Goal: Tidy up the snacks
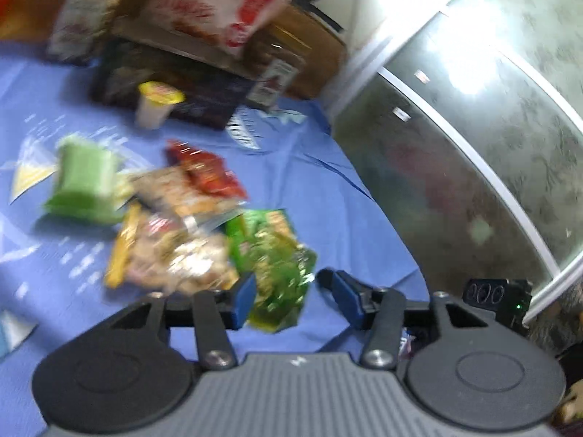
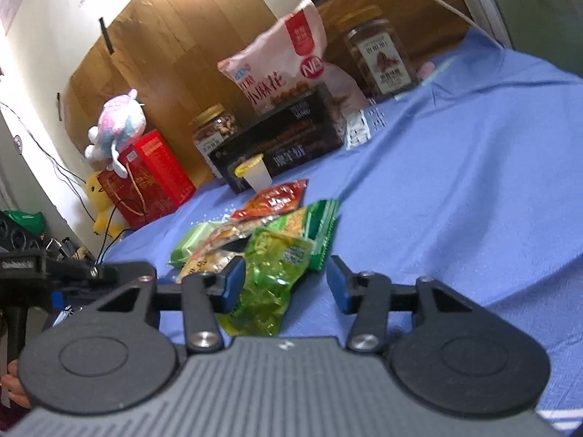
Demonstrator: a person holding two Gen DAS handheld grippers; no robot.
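Observation:
A heap of small snack packets lies on the blue cloth (image 1: 309,189). In the left wrist view, a shiny green packet (image 1: 277,269) lies between the fingers of my open left gripper (image 1: 288,287), beside a yellow-edged nut packet (image 1: 171,255), a red packet (image 1: 207,171) and a light green packet (image 1: 85,185). In the right wrist view, my open right gripper (image 2: 284,284) straddles the shiny green packet (image 2: 269,280). Behind it lie a darker green packet (image 2: 313,229), a red packet (image 2: 277,198) and a light green packet (image 2: 191,242). Whether either gripper touches the packet is unclear.
A dark box (image 2: 280,142) with a yellow-lidded cup (image 2: 255,174) in front, a pink snack bag (image 2: 288,69), two jars (image 2: 380,54) (image 2: 215,127), a red box (image 2: 149,178) and plush toys (image 2: 116,127) stand at the back. The cloth drops off at right (image 1: 400,255).

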